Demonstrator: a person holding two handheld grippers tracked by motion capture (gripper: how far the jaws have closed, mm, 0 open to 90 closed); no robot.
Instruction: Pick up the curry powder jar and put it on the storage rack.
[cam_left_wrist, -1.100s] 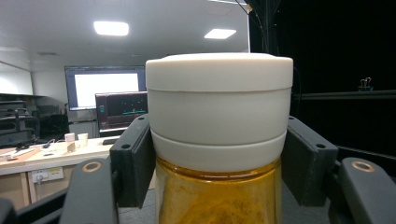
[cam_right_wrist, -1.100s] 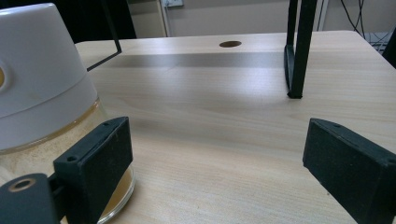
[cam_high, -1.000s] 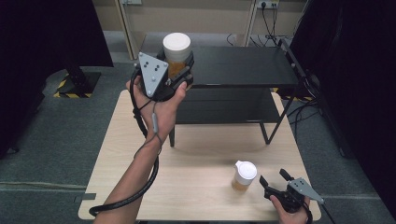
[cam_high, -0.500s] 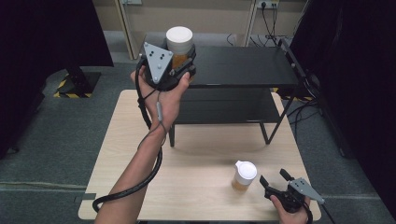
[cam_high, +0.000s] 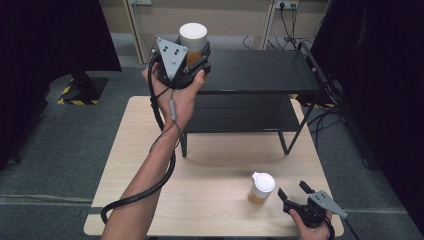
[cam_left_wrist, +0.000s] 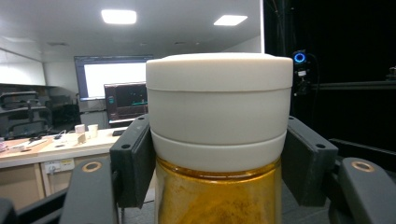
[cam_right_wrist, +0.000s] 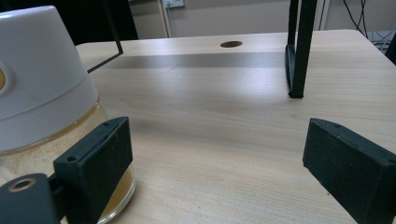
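The left gripper (cam_high: 192, 62), fingers (cam_left_wrist: 133, 161) clamped on a white-lidded spice jar (cam_high: 193, 42), holds it above the black shelf's (cam_high: 260, 70) left end, while the right gripper (cam_high: 292, 192), fingers apart, rests beside a second jar (cam_high: 262, 188) near the desk's (cam_high: 220, 170) front right corner.

High view: evenly lit from overhead, moderate brightness; soft focus throughout, low detail. Deep black, unreadable zones at 9–11 o'clock and 1–4 o'clock. Soft shadow under the black shelf (cam_high: 250, 107) falling onto the pale wooden table (cam_high: 210, 170) toward 6 o'clock. Faint sheen on shelf top.

Left gripper view: two ceiling panels (cam_left_wrist: 119, 16) blown out at 11–12 o'clock. White-lidded jar (cam_left_wrist: 218, 107) sharp, evenly lit; background room hazy, mildly bowed at edges. Black from 1 to 4 o'clock.

Right gripper view: bright, diffuse. Broad dull reflection band across tabletop near 12 o'clock. Near jar (cam_right_wrist: 42, 79) at 9 o'clock slightly soft, stretched by wide lens.
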